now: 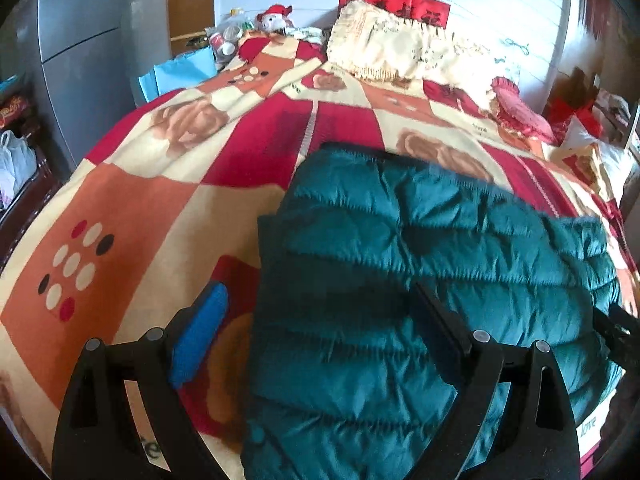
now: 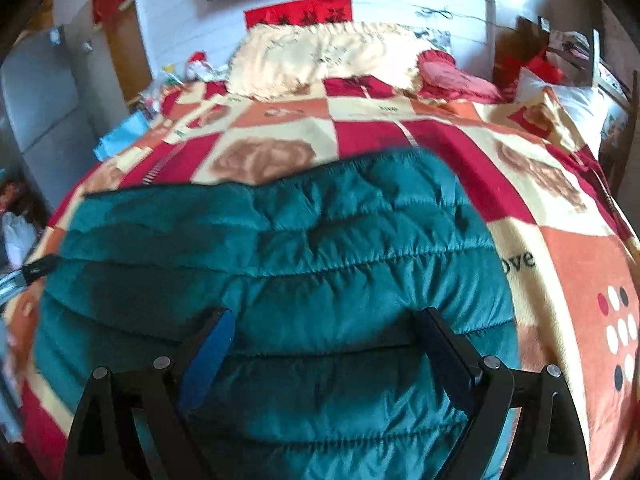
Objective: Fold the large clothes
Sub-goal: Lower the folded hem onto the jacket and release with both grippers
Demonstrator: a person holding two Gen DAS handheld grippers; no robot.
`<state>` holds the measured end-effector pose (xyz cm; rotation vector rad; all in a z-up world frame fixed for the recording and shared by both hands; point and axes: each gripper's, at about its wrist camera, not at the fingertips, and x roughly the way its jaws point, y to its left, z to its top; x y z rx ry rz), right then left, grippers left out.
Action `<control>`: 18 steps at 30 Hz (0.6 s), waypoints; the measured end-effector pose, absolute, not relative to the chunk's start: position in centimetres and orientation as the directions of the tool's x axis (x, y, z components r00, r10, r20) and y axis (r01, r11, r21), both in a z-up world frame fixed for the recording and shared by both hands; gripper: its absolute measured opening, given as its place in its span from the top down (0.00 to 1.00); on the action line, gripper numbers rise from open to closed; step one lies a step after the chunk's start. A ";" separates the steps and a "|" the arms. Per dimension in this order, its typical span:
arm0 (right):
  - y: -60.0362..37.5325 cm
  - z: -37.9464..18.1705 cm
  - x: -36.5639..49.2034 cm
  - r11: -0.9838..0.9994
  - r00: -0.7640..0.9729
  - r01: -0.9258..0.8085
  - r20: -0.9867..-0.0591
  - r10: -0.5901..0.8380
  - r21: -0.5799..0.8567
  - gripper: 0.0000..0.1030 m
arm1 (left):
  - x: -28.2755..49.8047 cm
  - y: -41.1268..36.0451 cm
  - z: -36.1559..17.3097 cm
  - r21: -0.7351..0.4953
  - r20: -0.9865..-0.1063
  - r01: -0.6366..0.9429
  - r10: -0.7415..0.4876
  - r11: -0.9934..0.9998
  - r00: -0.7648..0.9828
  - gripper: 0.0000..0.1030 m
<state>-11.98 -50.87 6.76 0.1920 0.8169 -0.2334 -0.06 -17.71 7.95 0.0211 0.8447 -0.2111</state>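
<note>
A teal quilted puffer jacket (image 1: 420, 280) lies folded into a thick rectangle on the patterned bedspread (image 1: 140, 208). My left gripper (image 1: 316, 304) is open just above the jacket's left edge; its blue-padded left finger hangs over the bedspread and the right finger over the jacket. In the right wrist view the jacket (image 2: 280, 248) fills the middle. My right gripper (image 2: 324, 324) is open above the jacket's near right part, holding nothing. The other gripper's tip (image 2: 36, 268) shows at the left edge.
A cream fringed blanket (image 1: 392, 48) and a red cushion (image 1: 516, 108) lie at the head of the bed. A cluttered stand with bottles (image 1: 228, 40) and a grey cabinet (image 1: 80, 40) are at the left. A side table with red items (image 2: 540, 60) stands at the right.
</note>
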 end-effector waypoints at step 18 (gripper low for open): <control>-53.5 9.1 -16.9 0.919 0.680 0.371 -0.712 -0.175 0.129 0.11 | -3.2 -16.4 6.7 -0.097 -0.762 0.209 -0.208 0.973 0.614 0.10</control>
